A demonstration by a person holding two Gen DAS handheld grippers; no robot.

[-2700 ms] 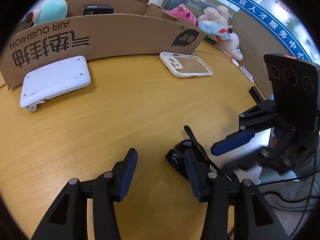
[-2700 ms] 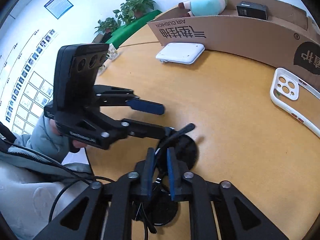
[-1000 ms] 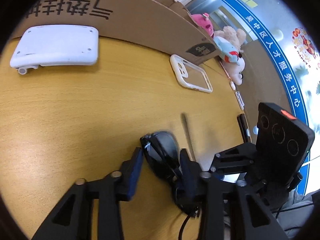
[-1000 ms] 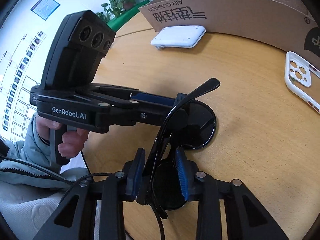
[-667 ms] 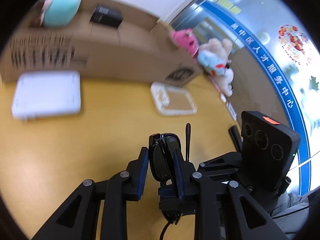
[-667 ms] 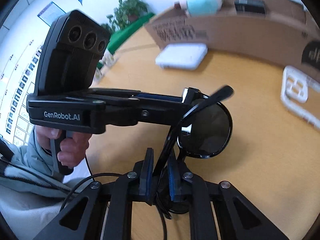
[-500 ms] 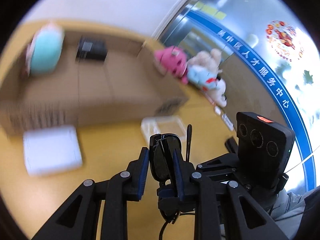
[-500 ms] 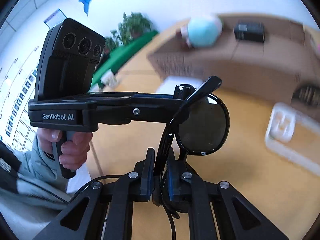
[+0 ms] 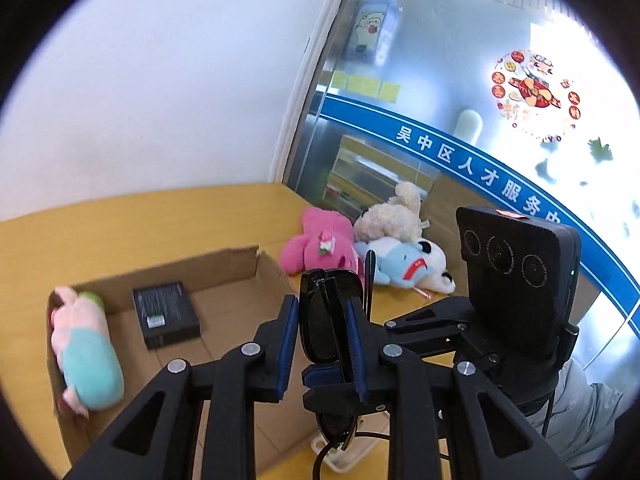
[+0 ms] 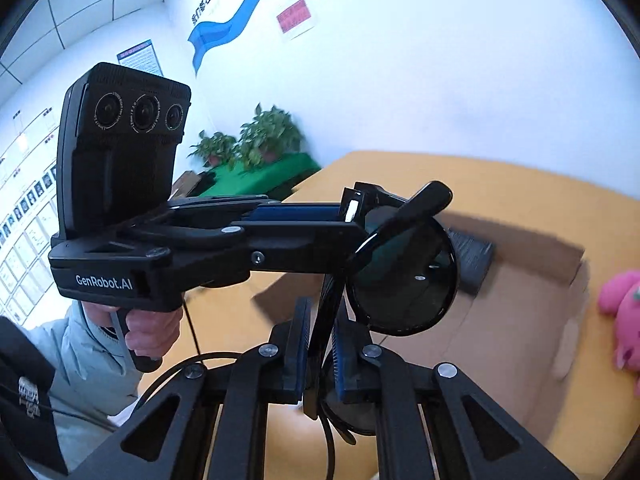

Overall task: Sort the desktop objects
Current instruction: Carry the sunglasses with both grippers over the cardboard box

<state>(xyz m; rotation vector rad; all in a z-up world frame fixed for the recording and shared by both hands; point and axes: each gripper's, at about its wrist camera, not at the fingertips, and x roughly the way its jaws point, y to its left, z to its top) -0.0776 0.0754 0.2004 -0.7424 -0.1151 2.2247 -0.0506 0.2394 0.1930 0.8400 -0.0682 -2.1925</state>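
Black sunglasses [image 9: 326, 320] are held in the air by both grippers. My left gripper [image 9: 322, 312] is shut on the folded lenses. My right gripper [image 10: 320, 336] is shut on a temple arm of the sunglasses [image 10: 400, 276], whose round lens stands just ahead of it. The left gripper [image 10: 348, 216] reaches in from the left in the right wrist view; the right gripper [image 9: 344, 376] comes in from the right in the left wrist view. Below lies an open cardboard box [image 9: 240, 264] holding a black box [image 9: 166, 314] and a teal and pink plush [image 9: 86, 360].
Pink, cream and blue plush toys [image 9: 360, 248] lie on the wooden table [image 9: 120, 224] behind the box. A white phone case [image 9: 344, 456] shows below the glasses. A pink plush [image 10: 624, 312] is at the right edge. Potted plants [image 10: 252, 140] stand by the wall.
Both grippers have closed on the sunglasses, lifted them off the table and carried them up over the cardboard box. The views have tilted upward toward the walls.
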